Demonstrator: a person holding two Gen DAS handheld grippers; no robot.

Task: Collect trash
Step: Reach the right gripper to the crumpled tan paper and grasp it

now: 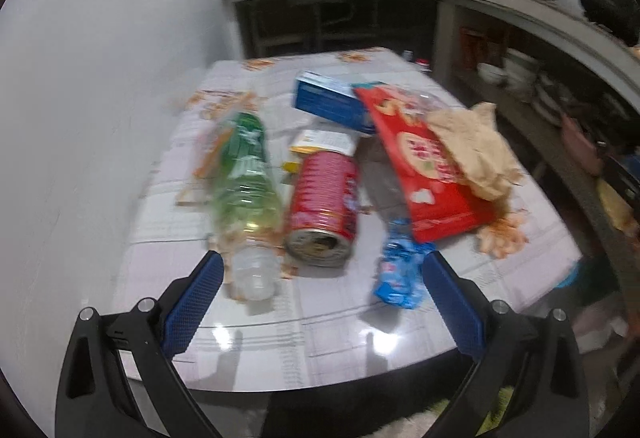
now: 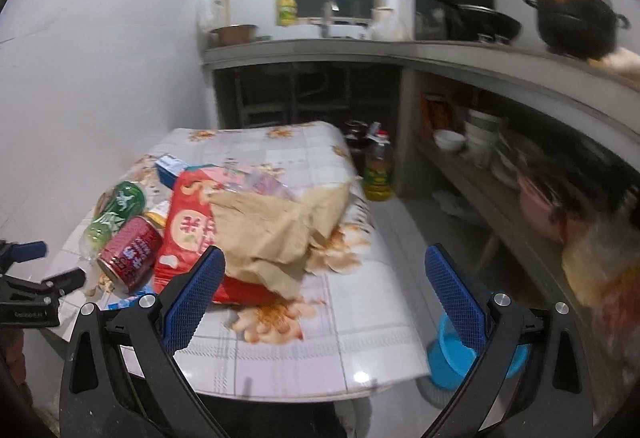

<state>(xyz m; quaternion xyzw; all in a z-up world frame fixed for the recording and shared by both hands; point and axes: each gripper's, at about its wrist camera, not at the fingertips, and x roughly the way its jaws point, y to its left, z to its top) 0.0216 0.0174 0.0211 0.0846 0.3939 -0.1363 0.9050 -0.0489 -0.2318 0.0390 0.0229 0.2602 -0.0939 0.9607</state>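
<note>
Trash lies on a table with a floral cloth (image 1: 328, 302). In the left wrist view I see a green plastic bottle (image 1: 244, 190), a red can (image 1: 324, 206) on its side, a blue wrapper (image 1: 398, 270), a red snack bag (image 1: 424, 166), crumpled brown paper (image 1: 476, 146) and a blue box (image 1: 332, 100). My left gripper (image 1: 322, 264) is open just short of the can, holding nothing. In the right wrist view my right gripper (image 2: 324, 258) is open near the brown paper (image 2: 276, 234) and red snack bag (image 2: 188, 234), beside the red can (image 2: 130, 256) and green bottle (image 2: 118, 210).
A blue bin (image 2: 452, 354) stands on the floor right of the table. An oil bottle (image 2: 378, 168) stands on the floor behind it. A white wall (image 1: 80, 118) runs along the left. A counter (image 2: 440, 54) carries a wok and pots; bowls sit underneath.
</note>
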